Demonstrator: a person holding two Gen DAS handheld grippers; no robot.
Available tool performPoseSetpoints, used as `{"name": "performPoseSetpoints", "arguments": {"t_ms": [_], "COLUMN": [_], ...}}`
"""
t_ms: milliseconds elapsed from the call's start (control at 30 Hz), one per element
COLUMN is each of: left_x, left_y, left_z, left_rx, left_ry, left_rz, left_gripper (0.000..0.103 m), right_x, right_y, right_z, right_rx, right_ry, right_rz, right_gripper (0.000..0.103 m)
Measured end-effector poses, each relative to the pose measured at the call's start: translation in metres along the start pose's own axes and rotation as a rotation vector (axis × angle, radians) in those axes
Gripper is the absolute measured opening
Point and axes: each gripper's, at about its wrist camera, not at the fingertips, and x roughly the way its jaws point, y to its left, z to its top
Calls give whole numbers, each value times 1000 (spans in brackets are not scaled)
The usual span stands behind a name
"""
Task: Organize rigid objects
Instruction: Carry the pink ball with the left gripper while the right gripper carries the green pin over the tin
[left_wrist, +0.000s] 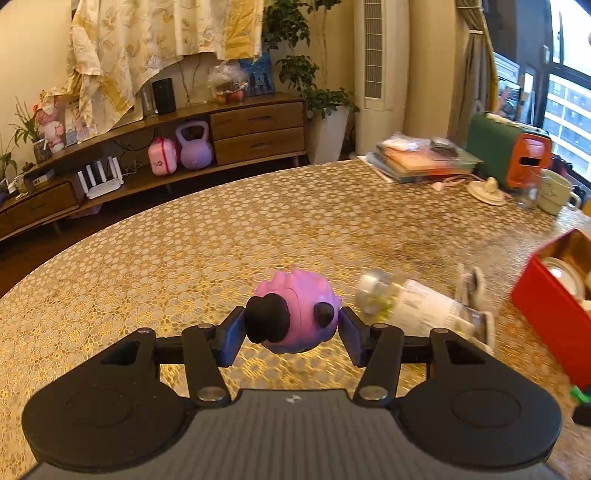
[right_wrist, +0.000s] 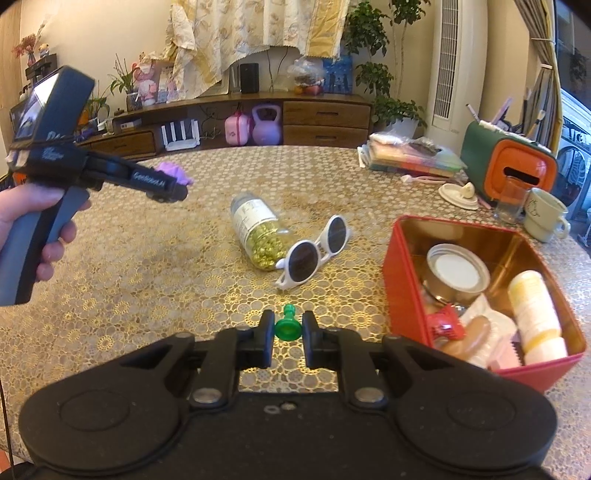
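Pink-and-purple plastic spiky toy with black knobs: the left gripper is pinching it between blue pads, clear above the gold lace-patterned tablecloth. Beside it, blurred, a clear bottle of yellow beads is lying on its side; a red metal tin is showing at the right edge.

Green plastic pawn-shaped piece: the right gripper is holding it, fingers nearly pressed together on its base, just beside the tin. The tin is already carrying a round metal lid, a cream bottle and small pink and red items. The bead bottle and white round sunglasses are waiting on the cloth. A person's hand is gripping the left tool. Judgement: partly done; two items in transit, two remaining.
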Motion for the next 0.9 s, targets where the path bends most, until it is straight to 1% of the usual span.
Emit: {"name": "performPoseSetpoints", "arguments": {"t_ms": [267, 533, 733, 900], "left_x": [-37, -69, -85, -88], "left_y": [-30, -72, -108, -139], "left_z": [-4, -4, 0, 2], "left_rx": [28, 81, 119, 149], "left_ry": [-9, -27, -41, -42], "left_rz": [-61, -142, -200, -245], "left_gripper": [54, 54, 54, 54], "right_x": [-25, -47, -62, -70], "right_y": [-9, -20, -40, -65], "right_z": [-2, -5, -6, -7], "right_rx": [15, 24, 44, 55], "right_ry": [-36, -64, -86, -102], "right_rz": [-15, -25, -58, -100], "right_gripper": [14, 14, 14, 14]}}
